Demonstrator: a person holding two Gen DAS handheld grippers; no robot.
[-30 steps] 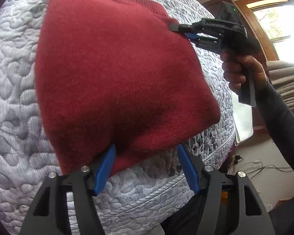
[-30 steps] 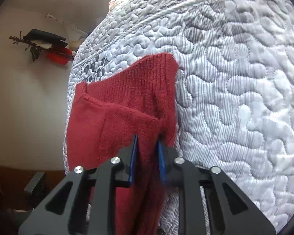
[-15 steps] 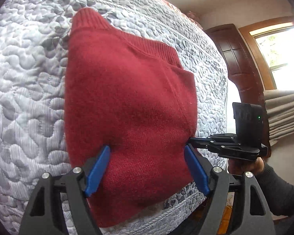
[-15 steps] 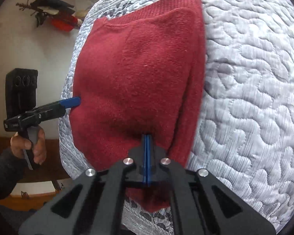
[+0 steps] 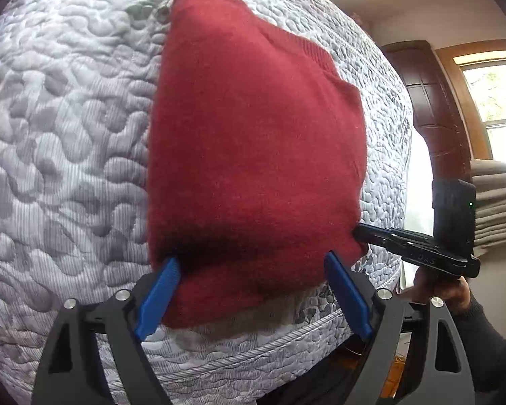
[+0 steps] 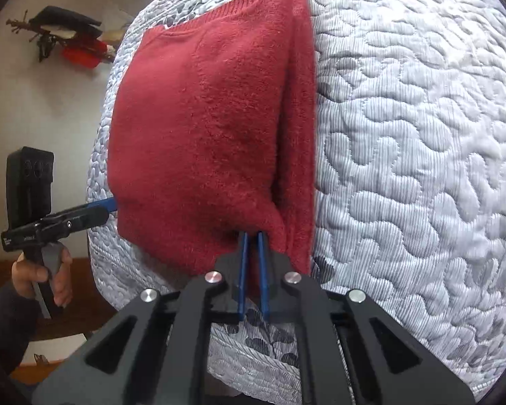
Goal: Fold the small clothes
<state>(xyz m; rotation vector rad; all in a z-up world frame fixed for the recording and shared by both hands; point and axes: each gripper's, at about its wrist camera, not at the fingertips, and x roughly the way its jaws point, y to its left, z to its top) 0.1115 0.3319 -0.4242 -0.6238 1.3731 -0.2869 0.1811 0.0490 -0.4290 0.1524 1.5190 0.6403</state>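
Right now I see the folded red sweater (image 5: 256, 155) lying flat on the quilted mattress (image 5: 67, 128), near the mattress's piped edge, its long axis running away from my left camera with the ribbed band at the far end and the folded end toward me. My left gripper (image 5: 249, 290) is spread wide, its blue fingers (image 5: 158, 290) straddling the near end of the sweater without pinching it. My right gripper (image 6: 252, 270) has its blue fingers almost pressed together with a thin gap between them, their tips tucked under the sweater's near edge; I cannot tell if cloth is caught there. Only the right view shows the stacked layers along the sweater's right side and a hand (image 6: 44, 276) squeezing the left gripper's handle; only the left view shows a wooden door (image 5: 435, 108), a window (image 5: 496, 101) and the right gripper reaching in sideways at the sweater's corner
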